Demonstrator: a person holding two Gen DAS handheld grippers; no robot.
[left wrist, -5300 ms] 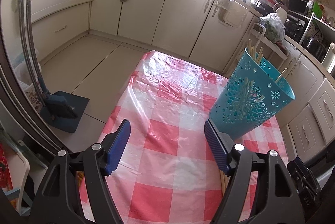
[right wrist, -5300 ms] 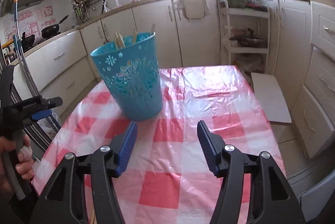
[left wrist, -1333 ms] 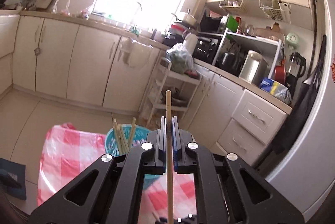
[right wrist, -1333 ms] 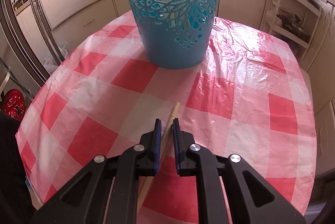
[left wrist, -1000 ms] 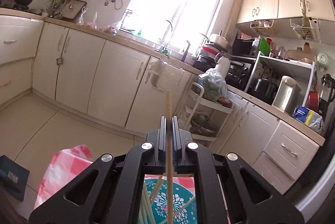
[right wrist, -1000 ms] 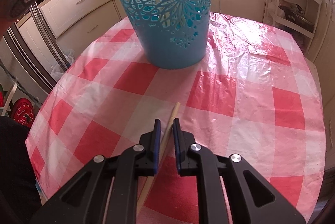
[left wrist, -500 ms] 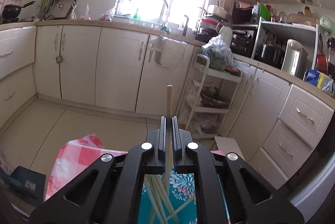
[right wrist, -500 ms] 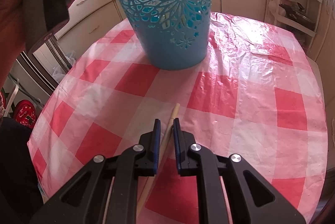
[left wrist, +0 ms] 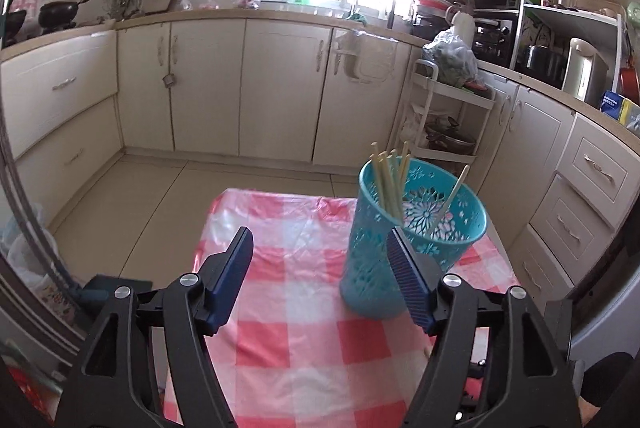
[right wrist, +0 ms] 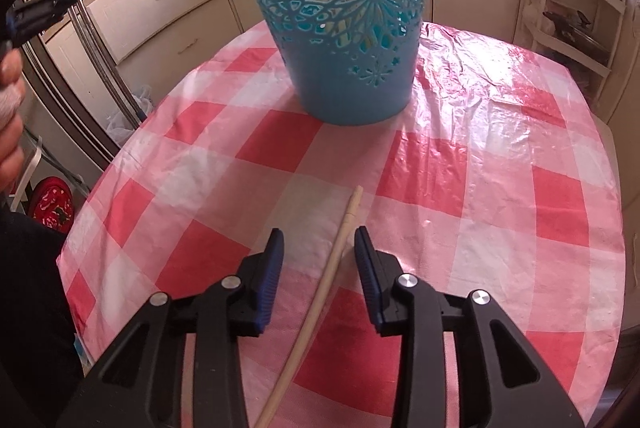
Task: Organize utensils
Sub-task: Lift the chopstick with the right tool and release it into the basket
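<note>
Chopstick (right wrist: pixel 340 260) untouched between opening right tongs (right wrist: pixel 319 260) angled downward, left tongs (left wrist: pixel 320 280) opening empty beside basket (left wrist: pixel 416 224)

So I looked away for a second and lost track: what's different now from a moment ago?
The left hand-held gripper, which was clamped on a chopstick above the basket, is now empty, jaws opening, pulled back. The right hand-held gripper is opening around the chopstick that lies on the tablecloth; the pads no longer touch it. Basket and that chopstick stayed put.
</note>
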